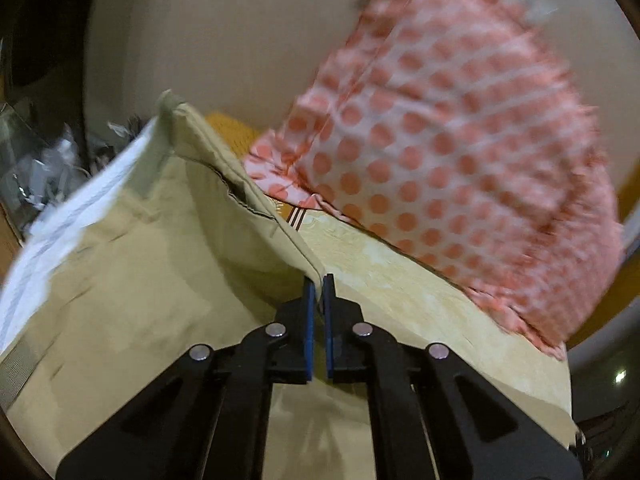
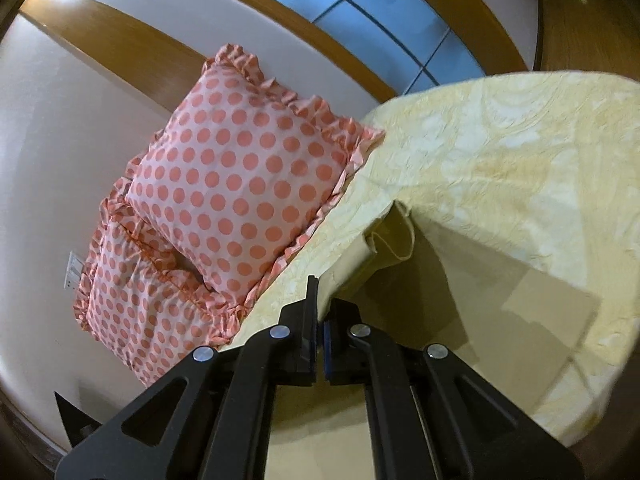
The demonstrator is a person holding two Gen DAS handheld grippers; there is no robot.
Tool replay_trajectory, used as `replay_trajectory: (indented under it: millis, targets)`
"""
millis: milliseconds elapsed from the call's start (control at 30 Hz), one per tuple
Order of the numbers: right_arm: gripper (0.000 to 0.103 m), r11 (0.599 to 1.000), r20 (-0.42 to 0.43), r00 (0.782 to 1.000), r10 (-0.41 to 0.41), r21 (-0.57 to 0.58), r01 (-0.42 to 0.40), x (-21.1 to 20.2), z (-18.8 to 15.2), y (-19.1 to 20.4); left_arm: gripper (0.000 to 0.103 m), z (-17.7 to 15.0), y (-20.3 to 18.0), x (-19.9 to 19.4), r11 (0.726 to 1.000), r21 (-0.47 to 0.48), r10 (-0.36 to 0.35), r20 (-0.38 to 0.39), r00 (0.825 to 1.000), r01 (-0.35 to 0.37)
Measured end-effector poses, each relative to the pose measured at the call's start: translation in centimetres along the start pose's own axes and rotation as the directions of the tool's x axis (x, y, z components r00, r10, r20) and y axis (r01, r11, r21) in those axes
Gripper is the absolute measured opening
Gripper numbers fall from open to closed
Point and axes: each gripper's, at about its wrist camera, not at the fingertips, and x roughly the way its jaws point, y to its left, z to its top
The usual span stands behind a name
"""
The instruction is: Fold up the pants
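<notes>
The khaki pants (image 1: 160, 264) are lifted off the yellow bedspread (image 1: 400, 280). My left gripper (image 1: 318, 284) is shut on a seamed edge of the pants, which rises as a taut ridge to the upper left. A white lining (image 1: 60, 224) shows at the left. In the right wrist view my right gripper (image 2: 322, 294) is shut on another edge of the pants (image 2: 460, 300), whose folded corner (image 2: 394, 236) sticks up ahead. The cloth hangs over the bedspread (image 2: 500, 152) to the right.
Polka-dot pillows (image 2: 236, 184) with frilled edges lie at the head of the bed, also in the left wrist view (image 1: 460, 152). A wooden headboard (image 2: 120, 44) and a window (image 2: 380, 12) stand behind. Clutter (image 1: 44, 160) sits at the far left.
</notes>
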Motion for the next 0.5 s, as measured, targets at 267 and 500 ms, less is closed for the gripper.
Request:
replay_trajectory:
  millis: [267, 500]
  targets:
    - [0.002, 0.996, -0.013, 0.996, -0.083, 0.037, 0.084, -3.5, -2.0, -3.9, 0.004, -11.6, 6.3, -10.1, 0.996, -0.076, 0.046, -0.015, 0.999, -0.047]
    - [0.023, 0.986, -0.131, 0.983, -0.126, 0.090, 0.139, -3.0, -3.1, -5.3, 0.011, -15.6, 9.0, -10.3, 0.991, -0.104, 0.082, -0.041, 0.996, -0.086]
